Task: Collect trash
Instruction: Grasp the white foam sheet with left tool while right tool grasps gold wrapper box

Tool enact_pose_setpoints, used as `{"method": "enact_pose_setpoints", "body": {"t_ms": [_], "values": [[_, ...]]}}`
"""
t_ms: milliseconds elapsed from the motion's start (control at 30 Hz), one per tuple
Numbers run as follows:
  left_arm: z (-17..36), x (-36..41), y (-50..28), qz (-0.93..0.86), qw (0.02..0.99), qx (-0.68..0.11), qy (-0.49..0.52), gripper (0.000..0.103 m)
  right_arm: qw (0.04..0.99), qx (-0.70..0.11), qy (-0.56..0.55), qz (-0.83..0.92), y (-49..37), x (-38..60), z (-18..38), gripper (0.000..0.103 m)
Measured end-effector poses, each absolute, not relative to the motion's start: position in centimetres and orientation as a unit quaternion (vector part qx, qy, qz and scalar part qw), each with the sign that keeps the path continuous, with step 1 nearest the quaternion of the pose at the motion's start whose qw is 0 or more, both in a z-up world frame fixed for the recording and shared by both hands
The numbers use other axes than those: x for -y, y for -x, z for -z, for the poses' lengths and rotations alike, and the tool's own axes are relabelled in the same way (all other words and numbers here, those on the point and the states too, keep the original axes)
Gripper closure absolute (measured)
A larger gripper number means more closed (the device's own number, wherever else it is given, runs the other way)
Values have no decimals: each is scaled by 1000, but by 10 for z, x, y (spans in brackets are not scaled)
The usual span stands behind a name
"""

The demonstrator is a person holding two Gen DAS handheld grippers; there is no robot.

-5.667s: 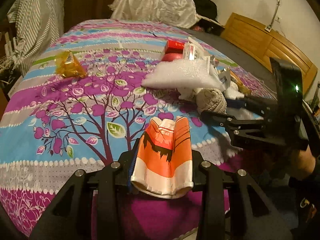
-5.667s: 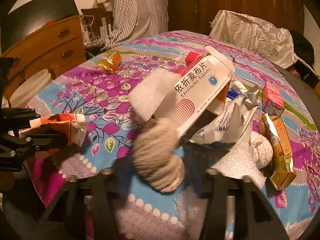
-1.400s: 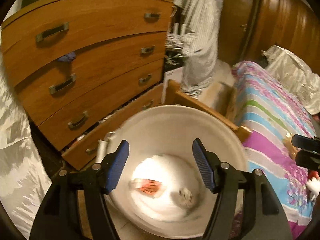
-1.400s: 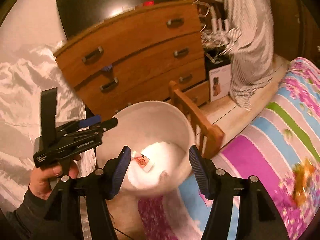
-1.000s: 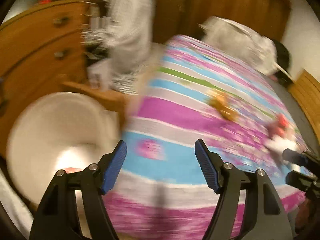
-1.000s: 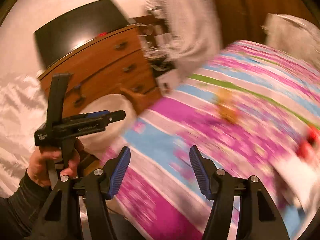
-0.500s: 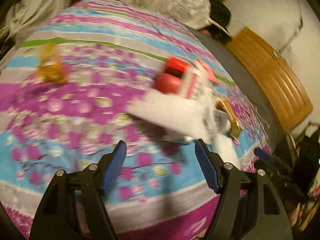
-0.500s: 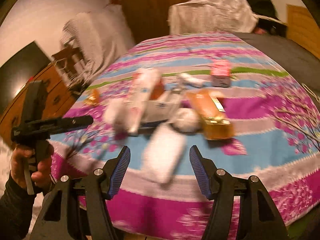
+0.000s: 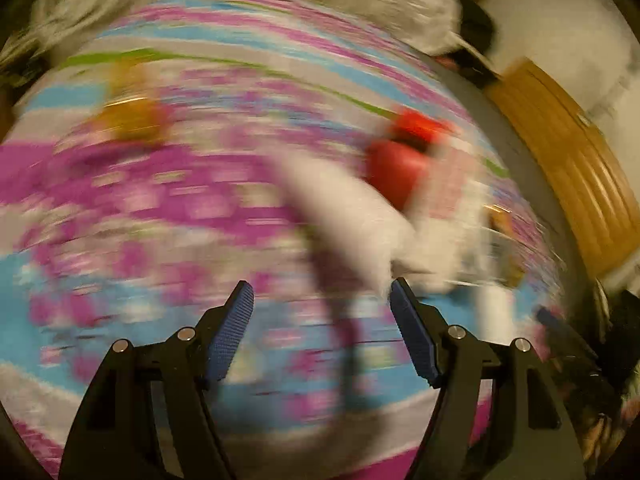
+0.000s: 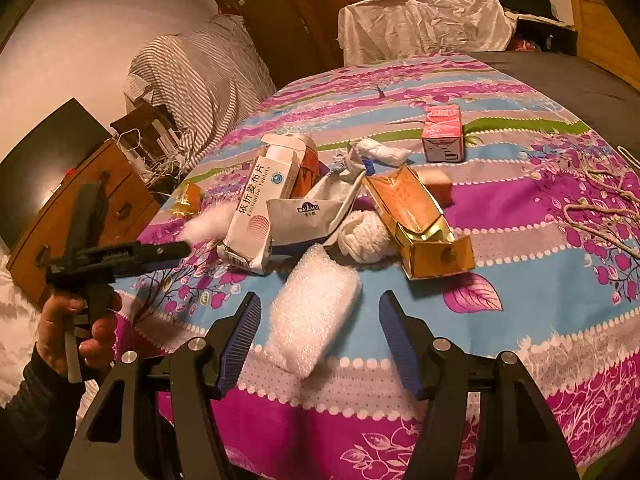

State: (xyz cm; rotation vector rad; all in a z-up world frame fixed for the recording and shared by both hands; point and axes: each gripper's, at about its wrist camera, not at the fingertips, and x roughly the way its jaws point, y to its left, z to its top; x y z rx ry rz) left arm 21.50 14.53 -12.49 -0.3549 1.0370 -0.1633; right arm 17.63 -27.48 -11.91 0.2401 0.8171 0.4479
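Trash lies in a heap on the flowered bedspread [image 10: 520, 264]. My right gripper [image 10: 320, 332] is open and low over the near edge, and a piece of bubble wrap [image 10: 316, 316] lies between its fingers without touching the pads. Behind it are a white tablet box [image 10: 260, 208], a white pouch [image 10: 312, 216], a balled white cloth [image 10: 364, 236], a gold box [image 10: 420, 224] and a pink box [image 10: 442, 138]. My left gripper [image 9: 322, 312] is open and empty in a blurred view, with a white foam sheet [image 9: 352, 216] and a red item [image 9: 396, 168] ahead. A hand [image 10: 68, 328] holds the left gripper [image 10: 180, 248] at the bed's left edge.
A yellow wrapper [image 10: 186, 198] lies apart at the left of the bed. A wooden dresser [image 10: 80, 208] stands left of the bed, with striped cloth [image 10: 200, 76] behind it. Twine [image 10: 600, 208] lies at the right. A white covered heap [image 10: 420, 16] sits at the far end.
Both grippers have swung away from the white bin by the dresser, where the orange packet and yarn ball now lie, back over the bed. The right one has come down around the bubble wrap.
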Motion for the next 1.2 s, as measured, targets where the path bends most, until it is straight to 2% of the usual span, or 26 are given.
{"method": "enact_pose_setpoints", "body": {"t_ms": [67, 167, 267, 367, 533, 700, 867, 967, 1133, 1200], "values": [[128, -183, -204, 44, 851, -485, 194, 35, 886, -392, -112, -221, -177, 274, 117, 40], [120, -205, -193, 17, 864, -472, 177, 35, 884, -391, -108, -231, -178, 267, 117, 40], [102, -189, -197, 46, 879, -453, 140, 35, 882, -391, -107, -239, -180, 257, 115, 40], [92, -158, -210, 68, 888, -445, 92, 26, 882, -388, -108, -244, -179, 248, 113, 40], [107, -120, -246, 79, 882, -464, 20, 26, 886, -388, -93, -238, -180, 249, 112, 40], [118, -124, -263, 65, 879, -472, 19, 26, 900, -376, -90, -201, -200, 277, 110, 40], [121, -109, -270, 74, 877, -474, -11, 26, 895, -408, -52, -173, -247, 294, 120, 40], [126, -102, -275, 76, 872, -484, -24, 32, 884, -430, -29, -181, -271, 291, 129, 40], [134, -98, -284, 79, 865, -496, -18, 33, 872, -452, -16, -188, -295, 286, 144, 39], [136, -95, -285, 79, 863, -498, -16, 40, 870, -454, -24, -192, -301, 288, 145, 40]]}}
